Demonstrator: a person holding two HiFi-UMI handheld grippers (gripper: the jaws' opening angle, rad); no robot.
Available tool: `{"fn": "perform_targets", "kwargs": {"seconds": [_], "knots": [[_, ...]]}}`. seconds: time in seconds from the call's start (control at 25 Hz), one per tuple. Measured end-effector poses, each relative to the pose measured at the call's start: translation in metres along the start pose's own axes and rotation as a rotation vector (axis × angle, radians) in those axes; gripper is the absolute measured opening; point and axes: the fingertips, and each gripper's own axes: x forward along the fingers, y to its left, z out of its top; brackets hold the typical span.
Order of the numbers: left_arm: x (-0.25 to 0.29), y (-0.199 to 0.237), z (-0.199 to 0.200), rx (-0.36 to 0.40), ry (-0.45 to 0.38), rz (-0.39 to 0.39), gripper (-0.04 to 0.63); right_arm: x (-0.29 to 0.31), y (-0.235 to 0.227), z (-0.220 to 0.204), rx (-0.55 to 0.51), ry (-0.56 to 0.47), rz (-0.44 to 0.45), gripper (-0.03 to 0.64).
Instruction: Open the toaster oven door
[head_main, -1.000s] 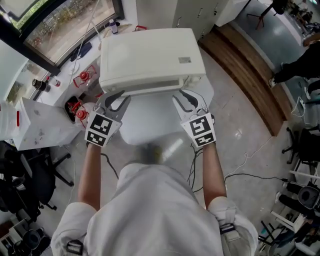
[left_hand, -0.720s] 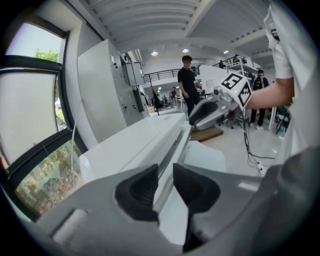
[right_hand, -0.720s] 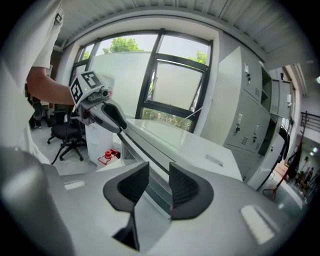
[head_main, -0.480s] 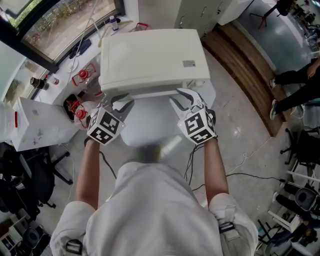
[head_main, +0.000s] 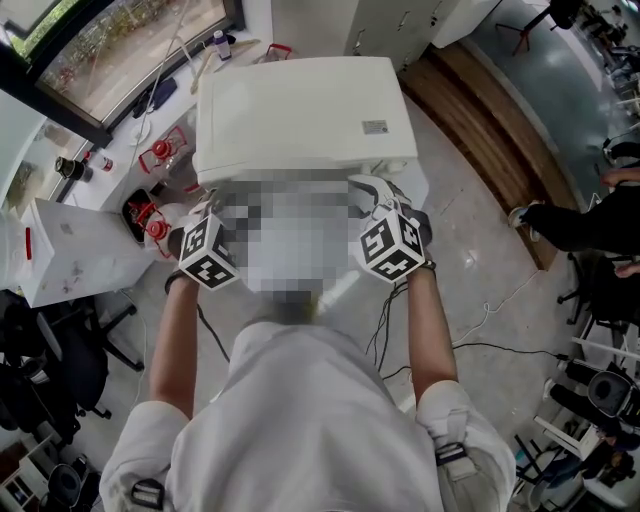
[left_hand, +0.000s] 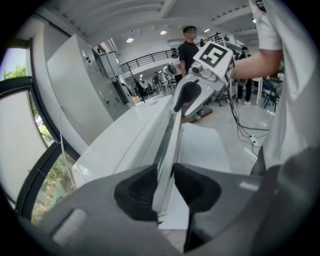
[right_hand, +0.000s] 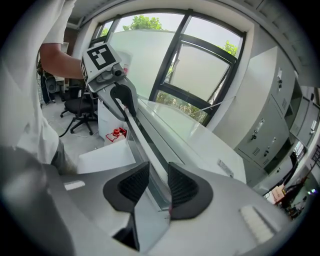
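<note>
One toaster oven (head_main: 300, 110); one handle (left_hand: 172, 127); left gripper (left_hand: 166, 171) (jaws closing), right gripper (right_hand: 157, 169) both astride.

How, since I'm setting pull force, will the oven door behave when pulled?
Probably stiff: the door edge runs straight and looks rigid. Its smooth white finish may be slippery. The oven looks large and boxy, so it likely won't tip, though it might slide.

1. A glossy grey floor (head_main: 470, 270) lies beneath me.
2. A dark-framed window (head_main: 110, 55) is ahead to my left; greenery (right_hand: 145, 22) shows outside.
3. Black office chairs (head_main: 60, 350) stand at my left.
4. Overhead, ceiling lights (left_hand: 130, 39) are lit.
</note>
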Motion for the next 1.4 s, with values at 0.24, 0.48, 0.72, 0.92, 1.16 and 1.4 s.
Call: {"fn": "perform_targets", "kwargs": {"seconds": [0.24,0.48,0.72,0.92,1.16,1.4], "knots": [[0.001,0.000,0.000,-0.014,-0.007,-0.006,0.100,0.004,-0.002,-0.002,0.007,0.008,0.017,0.107],[-0.001,-0.006,-0.001,-0.015,-0.005,-0.001,0.098,0.001,0.004,-0.003,0.011,0.012,0.013,0.107],[-0.003,-0.018,-0.001,-0.020,-0.012,0.007,0.097,-0.006,0.013,-0.009,0.017,0.009,0.001,0.107],[-0.007,-0.033,-0.002,-0.030,-0.014,0.010,0.097,-0.014,0.025,-0.015,0.016,0.005,0.001,0.107],[-0.009,-0.050,-0.006,-0.037,0.000,0.023,0.097,-0.021,0.040,-0.021,0.034,-0.014,0.005,0.107],[-0.011,-0.072,-0.010,-0.070,0.002,0.003,0.097,-0.029,0.058,-0.031,0.059,-0.027,0.028,0.107]]}}
